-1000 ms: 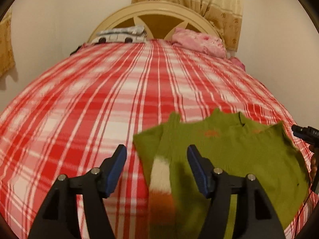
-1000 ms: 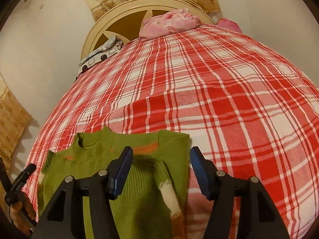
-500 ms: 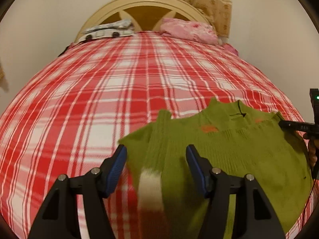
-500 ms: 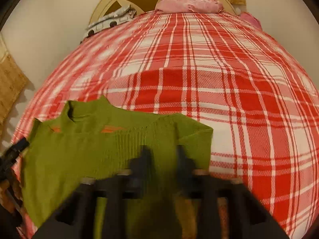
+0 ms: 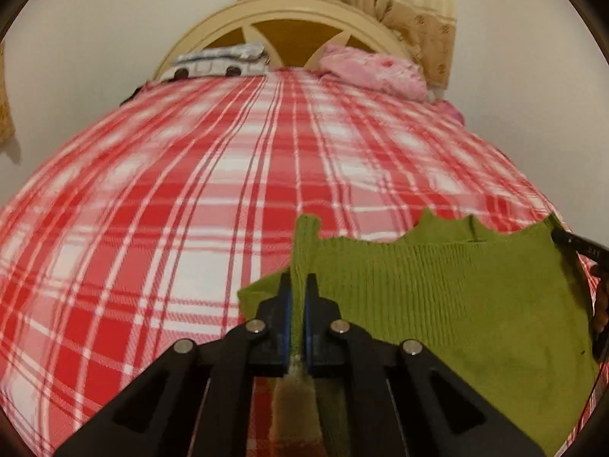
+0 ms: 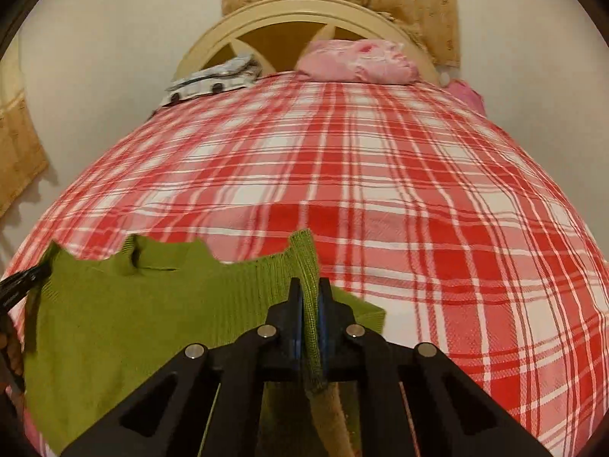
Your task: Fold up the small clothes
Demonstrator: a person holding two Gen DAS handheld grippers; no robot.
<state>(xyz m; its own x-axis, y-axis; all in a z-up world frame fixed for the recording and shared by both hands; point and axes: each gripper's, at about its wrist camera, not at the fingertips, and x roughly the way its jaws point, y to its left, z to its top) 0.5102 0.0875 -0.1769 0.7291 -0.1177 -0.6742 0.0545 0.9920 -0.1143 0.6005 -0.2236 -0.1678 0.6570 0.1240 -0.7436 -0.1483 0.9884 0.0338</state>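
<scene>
With my left gripper clamped on the green sweater's left shoulder fold and my right gripper clamped on its right one, sweater stretched between tools over the plaid bed, thin pinches could slip mid-fold. Count: one sweater, two grippers, two pillows ahead.

Warm, dim indoor light; fisheye bending and dark corners ring the red-and-white plaid bedsheet, slightly motion-blurred
</scene>
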